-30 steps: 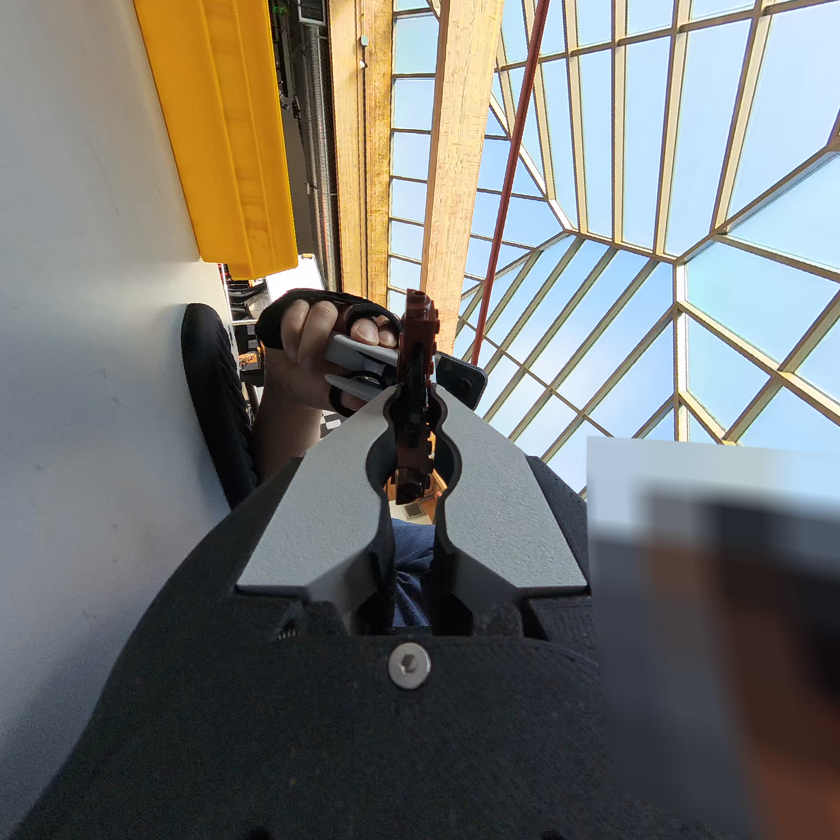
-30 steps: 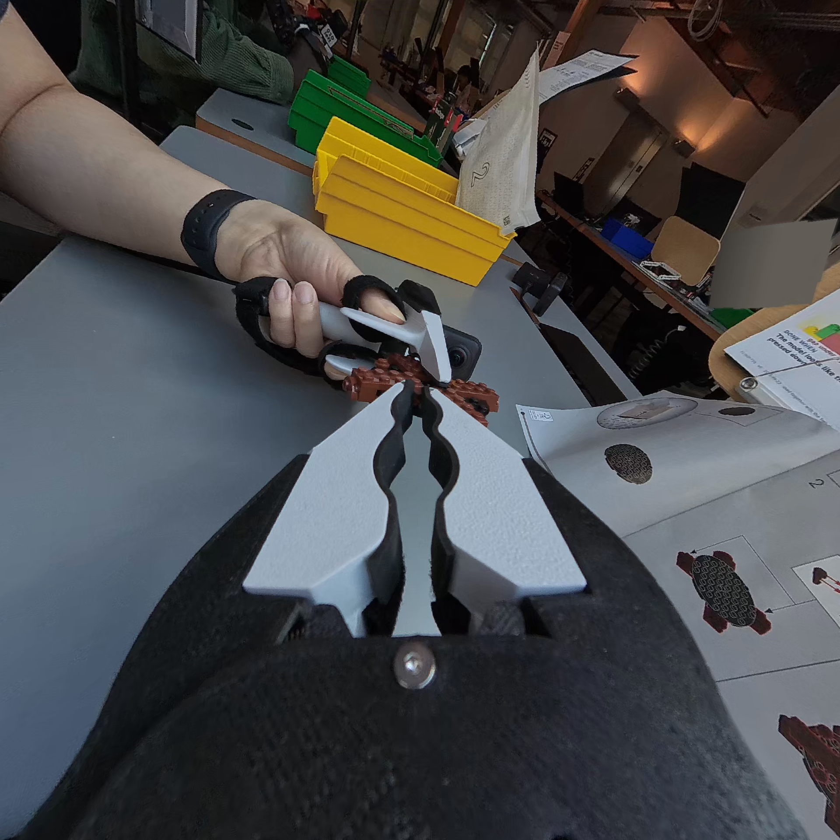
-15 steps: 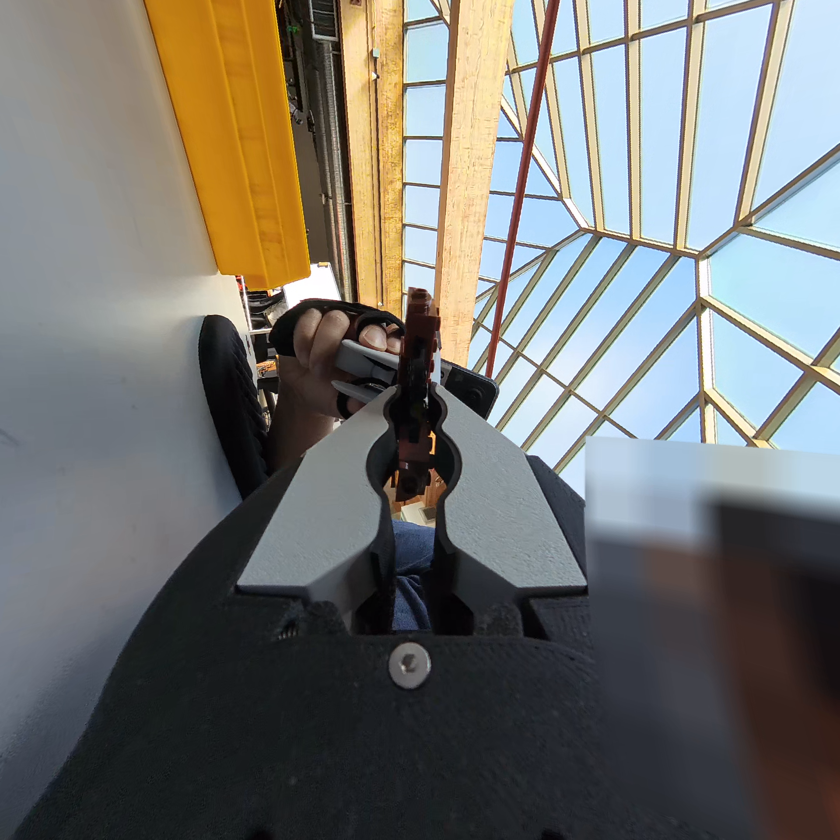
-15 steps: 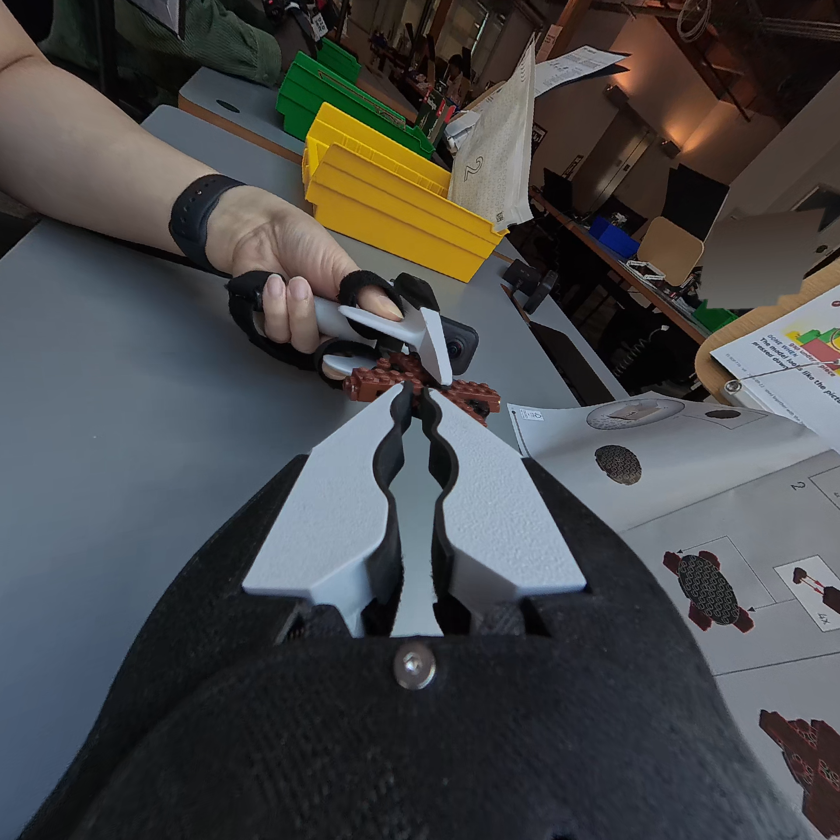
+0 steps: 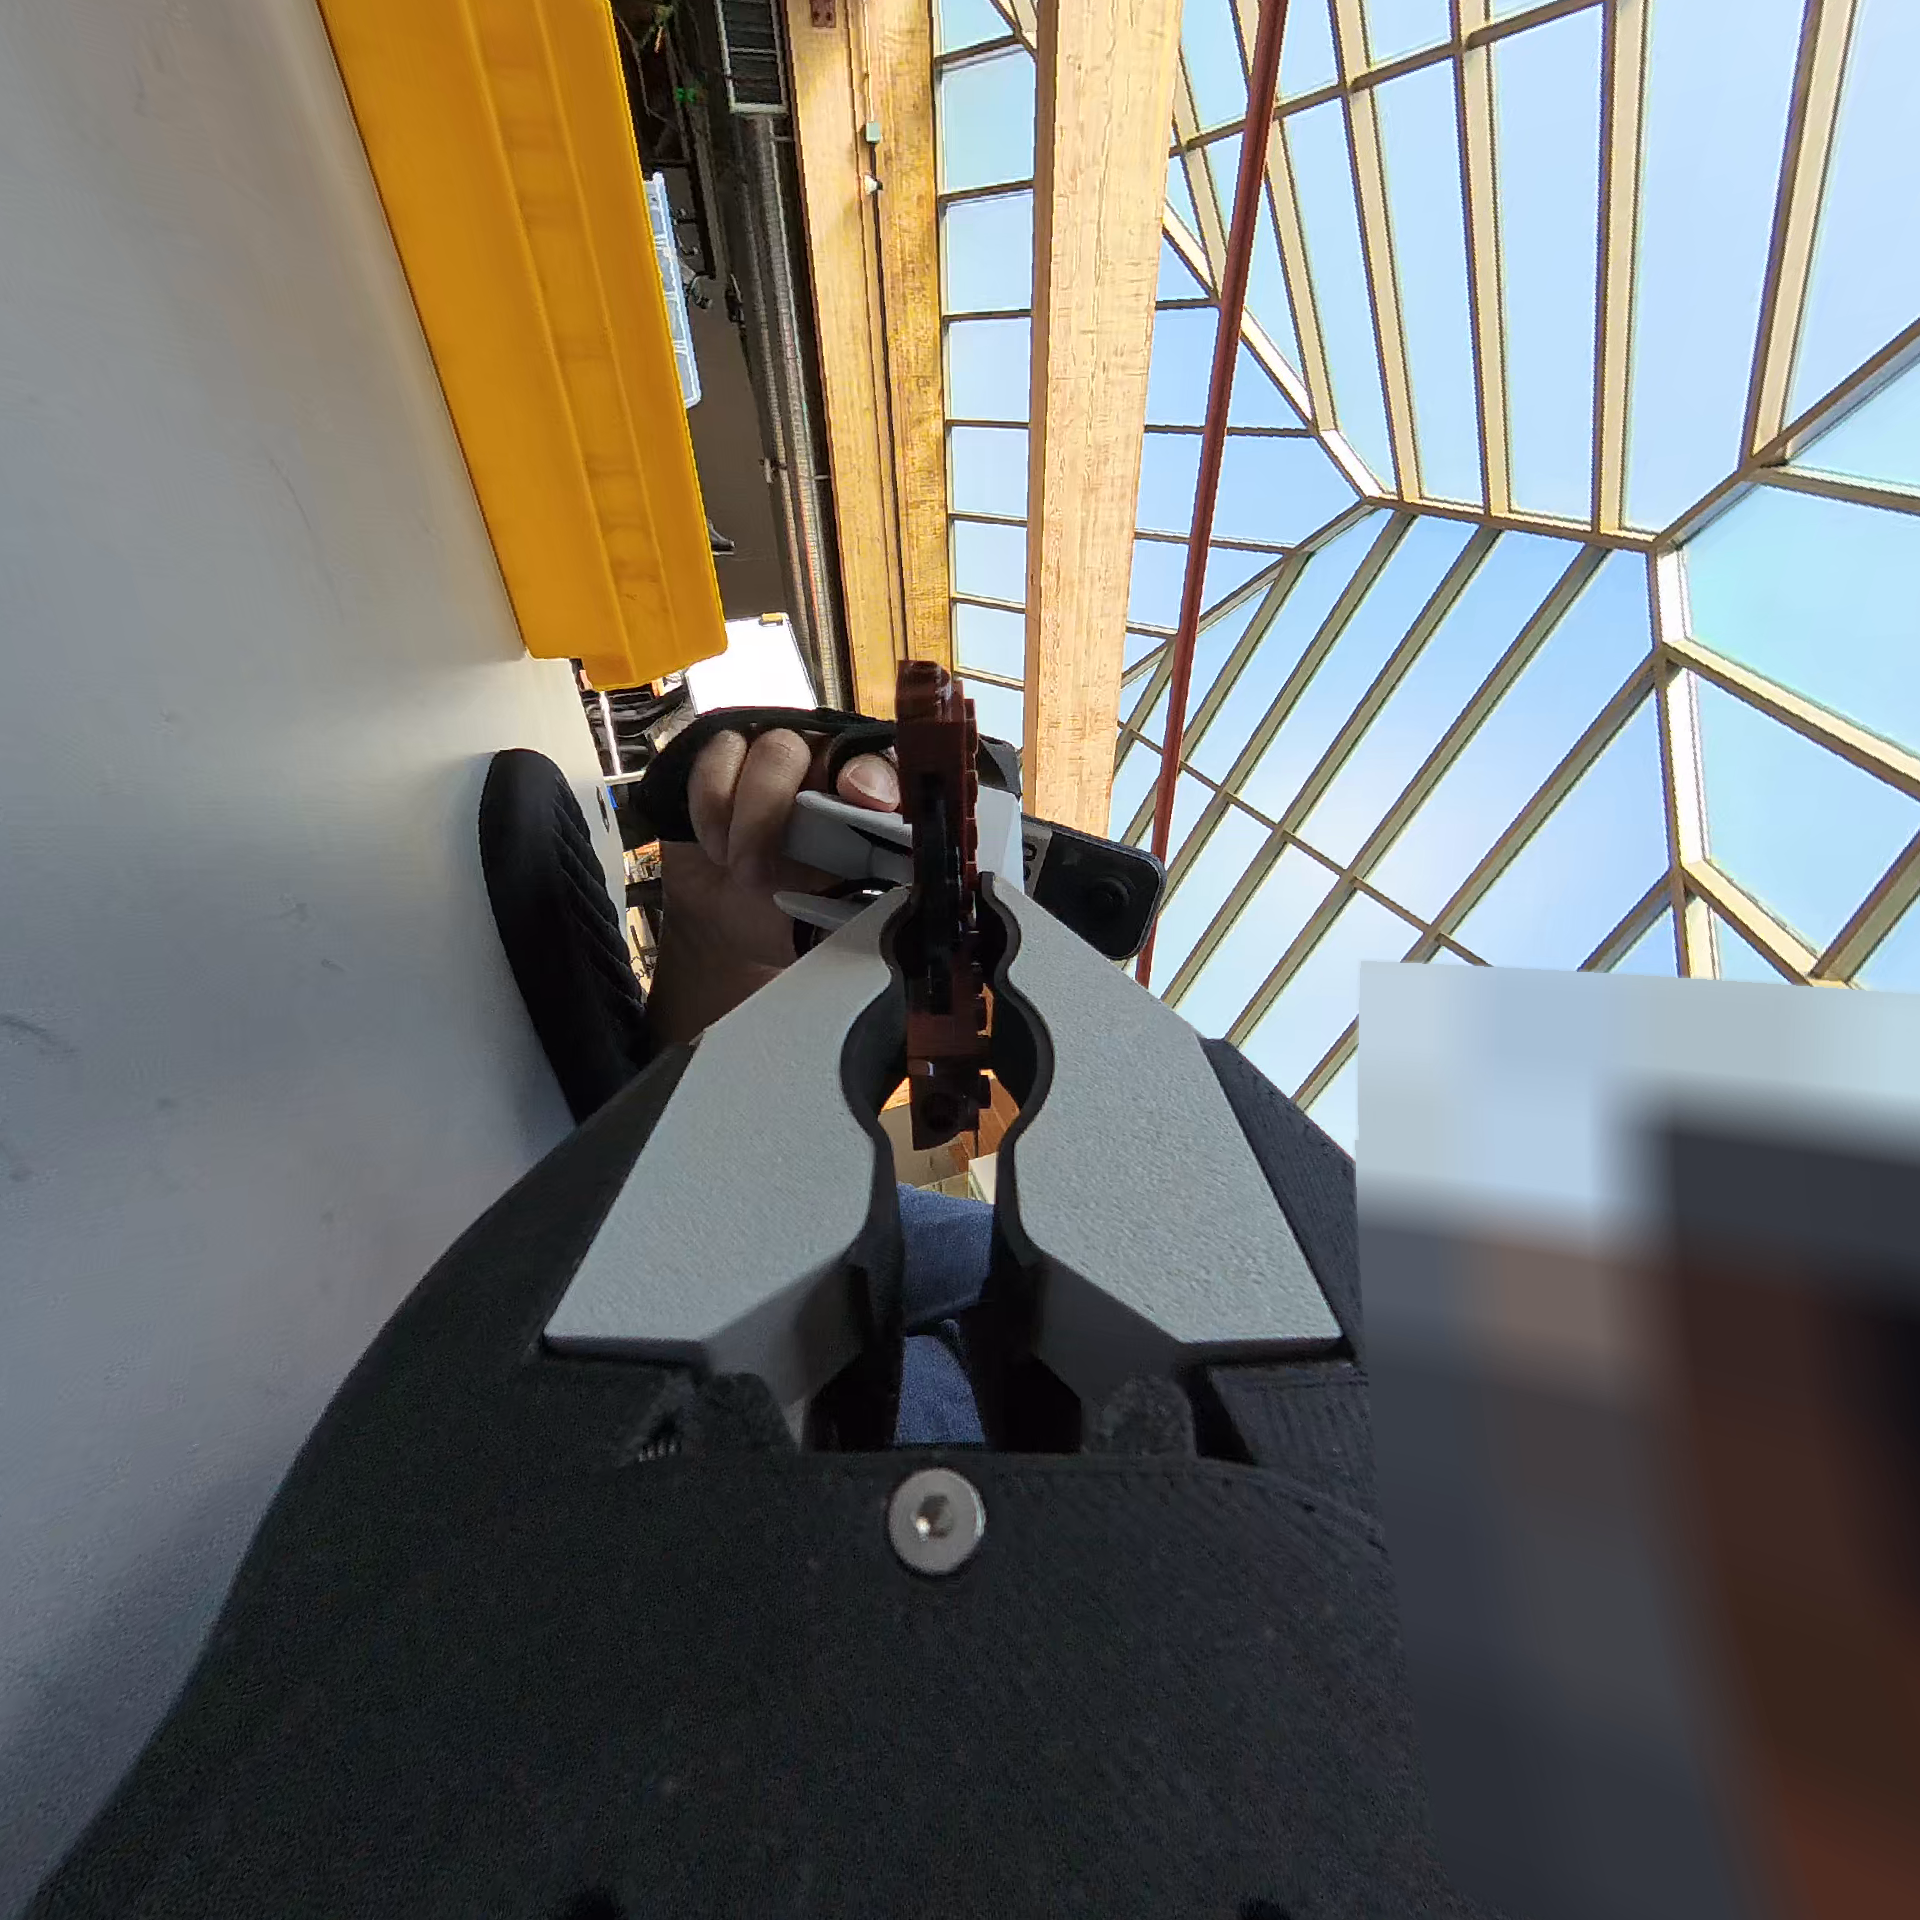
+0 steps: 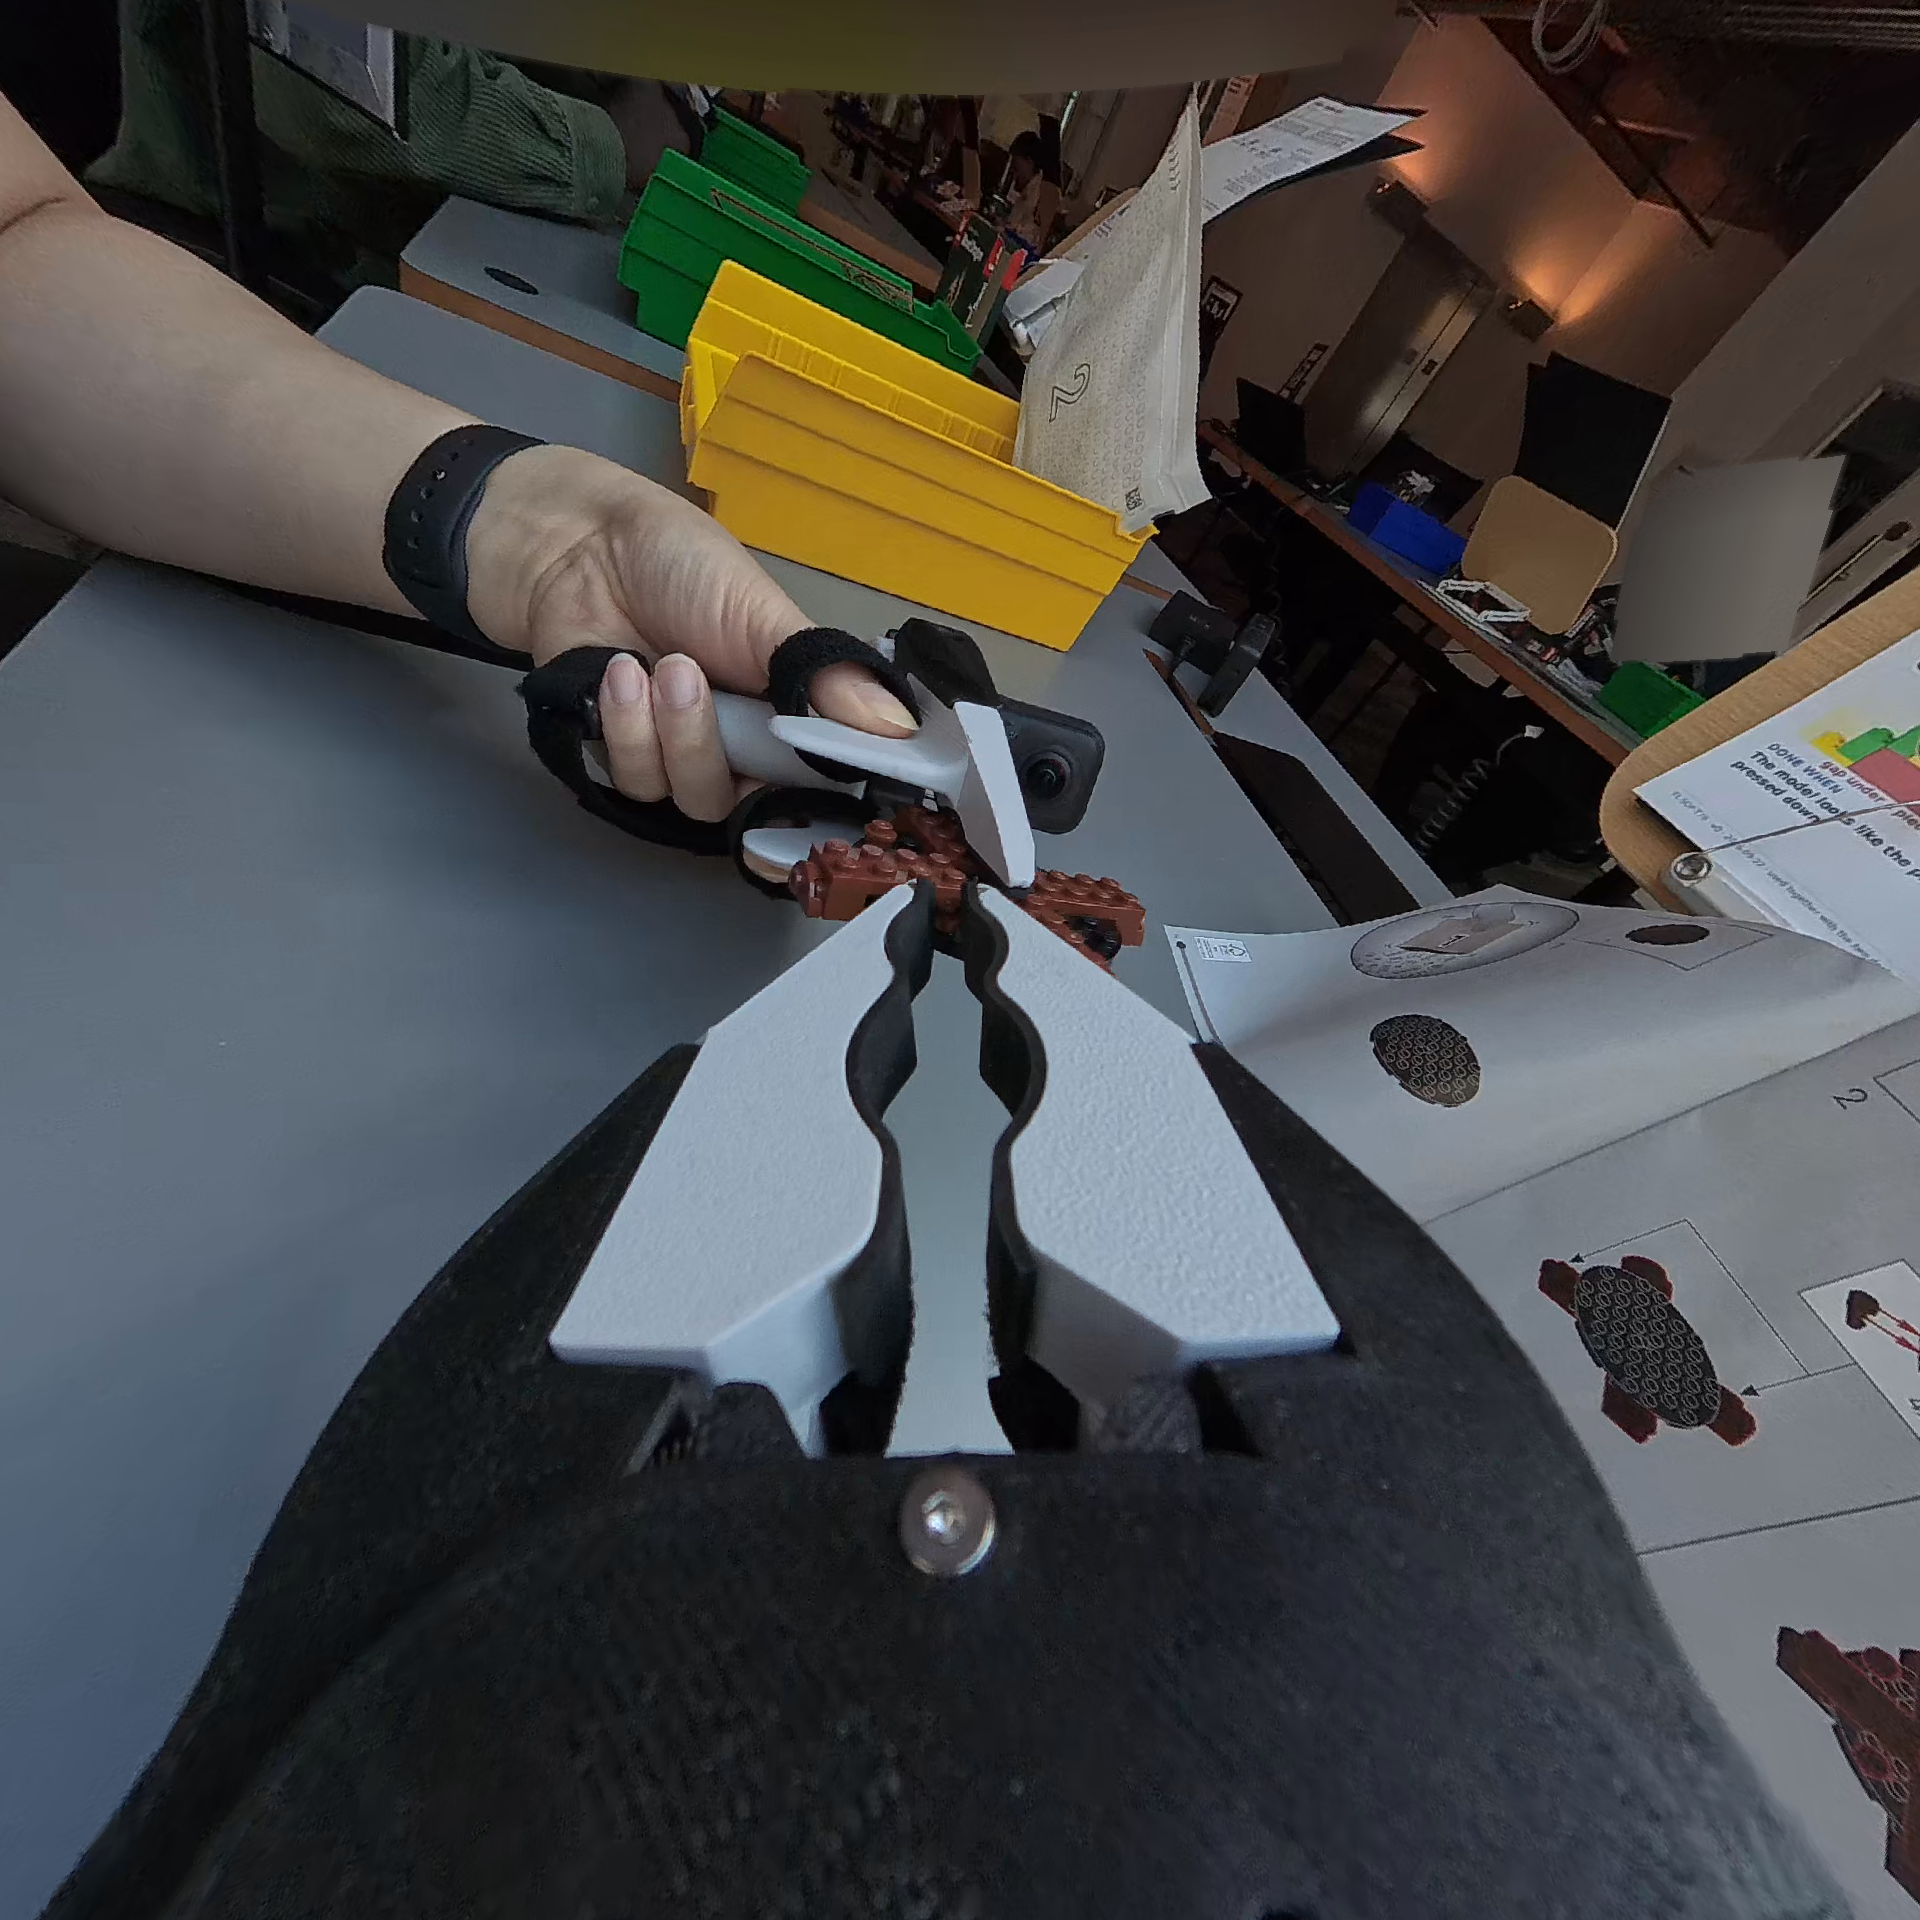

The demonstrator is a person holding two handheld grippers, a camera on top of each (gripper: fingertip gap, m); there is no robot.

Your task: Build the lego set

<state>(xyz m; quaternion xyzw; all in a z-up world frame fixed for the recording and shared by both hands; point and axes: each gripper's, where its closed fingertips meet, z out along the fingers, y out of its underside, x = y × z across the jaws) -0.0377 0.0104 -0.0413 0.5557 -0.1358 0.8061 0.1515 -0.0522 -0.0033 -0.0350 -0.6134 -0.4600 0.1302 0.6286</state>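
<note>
The left tongs [image 5: 943, 914] are clamped on the brown lego assembly [image 5: 940, 914], which stands edge-on in the left wrist view, long axis running away from the camera. The right wrist view shows that assembly [image 6: 966, 888] lying flat just above the desk [image 6: 312, 987], long axis crosswise, the right tongs [image 6: 945, 899] nearly closed with tips at its near edge; whether they grip it cannot be told. Only this view shows the instruction sheet [image 6: 1558, 1091] and yellow bin [image 6: 904, 499].

Left gripper [image 5: 943, 902] clamps brown lego assembly [image 5: 940, 935] edge-on; right gripper [image 5: 883, 847] behind it, yellow bin [image 5: 540, 332] upper left.
</note>
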